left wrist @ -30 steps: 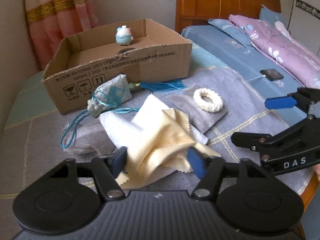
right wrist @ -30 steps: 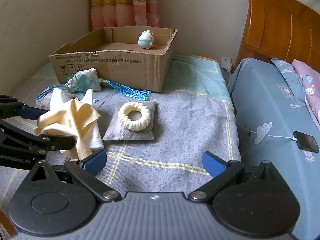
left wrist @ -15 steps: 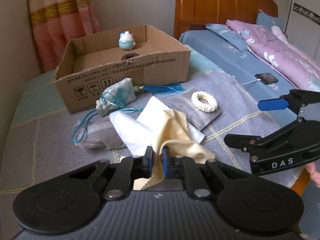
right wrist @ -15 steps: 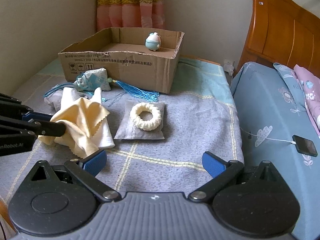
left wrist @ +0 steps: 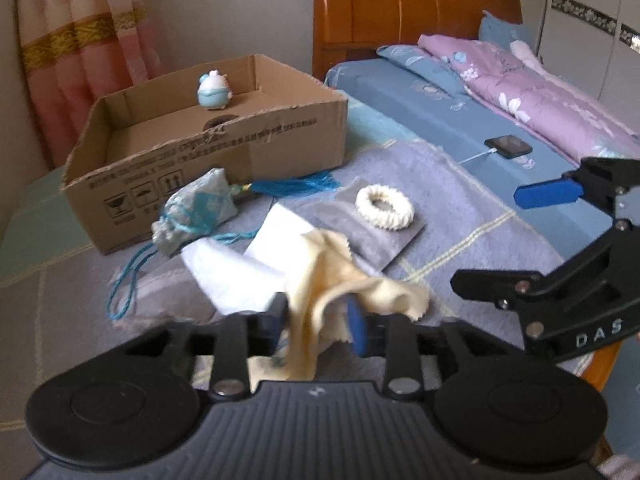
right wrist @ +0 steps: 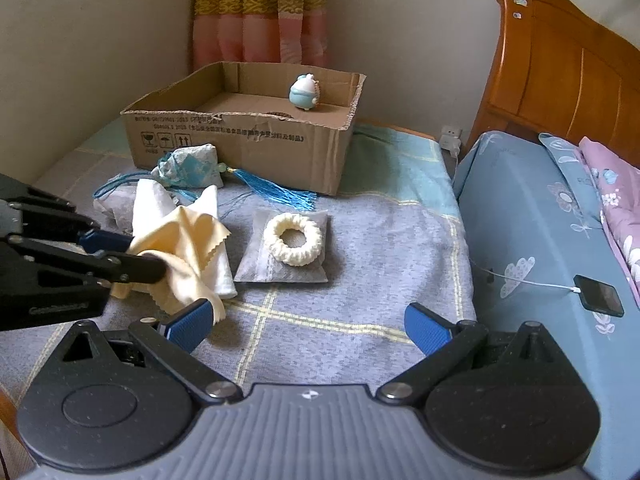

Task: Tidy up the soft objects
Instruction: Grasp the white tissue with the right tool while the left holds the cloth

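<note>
Cream-yellow pinked-edge cloth drapes between the left tool's part-open jaws, which have just been opening; pad contact is blurred, its lower end hidden. Its long fold runs from the tool toward the brown cardboard box. Right tool gapes empty over the grey checked blanket.

The cream cloth looked thin, soft and matt with pinked edges, lying on a white fabric of similar dull finish, and the blanket beneath was fuzzy woven cloth. The box was rough brown corrugated cardboard with torn edges, and the ring looked knitted and ribbed. The headboard was glossy varnished wood, while the tassel showed silky blue threads.
</note>
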The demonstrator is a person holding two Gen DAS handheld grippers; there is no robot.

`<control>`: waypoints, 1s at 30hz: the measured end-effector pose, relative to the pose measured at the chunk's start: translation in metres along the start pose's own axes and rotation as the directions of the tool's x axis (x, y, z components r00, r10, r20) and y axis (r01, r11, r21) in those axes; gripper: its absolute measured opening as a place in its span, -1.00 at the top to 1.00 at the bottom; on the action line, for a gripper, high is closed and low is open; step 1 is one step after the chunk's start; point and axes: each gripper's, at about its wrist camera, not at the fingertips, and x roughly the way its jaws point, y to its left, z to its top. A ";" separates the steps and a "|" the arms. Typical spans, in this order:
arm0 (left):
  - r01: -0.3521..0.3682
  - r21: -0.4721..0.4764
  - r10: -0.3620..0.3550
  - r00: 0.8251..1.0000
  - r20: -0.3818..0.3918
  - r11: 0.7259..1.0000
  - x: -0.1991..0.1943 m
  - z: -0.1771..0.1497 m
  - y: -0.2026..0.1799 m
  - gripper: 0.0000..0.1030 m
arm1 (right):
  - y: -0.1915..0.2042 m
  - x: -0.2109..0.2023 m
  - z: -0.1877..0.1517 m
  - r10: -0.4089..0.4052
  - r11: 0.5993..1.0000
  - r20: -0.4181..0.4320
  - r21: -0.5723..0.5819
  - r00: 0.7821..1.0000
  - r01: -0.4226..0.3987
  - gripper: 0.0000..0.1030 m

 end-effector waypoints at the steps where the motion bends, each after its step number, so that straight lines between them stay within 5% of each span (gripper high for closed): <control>1: 0.003 0.000 -0.003 1.000 0.008 1.000 0.001 0.000 0.000 0.07 | -0.001 -0.001 0.000 -0.001 1.000 0.001 0.001 1.000 0.001 -1.00; 5: 0.001 0.017 -0.001 1.000 0.001 1.000 0.007 0.003 -0.004 0.10 | -0.005 -0.001 0.000 -0.006 1.000 0.002 0.011 1.000 0.006 -1.00; 7: -0.012 0.021 0.012 1.000 -0.013 1.000 0.009 0.003 -0.006 0.40 | -0.007 0.000 0.000 -0.004 1.000 0.000 0.018 1.000 0.004 -1.00; 12: -0.009 0.014 0.010 1.000 -0.019 1.000 0.000 0.001 -0.006 0.75 | -0.006 0.001 -0.001 0.001 1.000 -0.001 0.020 1.000 -0.001 -1.00; 22: -0.073 -0.023 0.074 0.996 0.044 0.997 -0.046 0.001 0.005 0.82 | 0.002 -0.001 0.000 0.036 0.999 0.004 0.005 0.999 -0.036 -1.00; 30: -0.185 -0.109 0.189 0.982 0.026 0.977 -0.055 -0.007 0.033 0.82 | 0.026 0.004 0.003 0.196 0.980 0.008 -0.038 0.980 -0.196 -1.00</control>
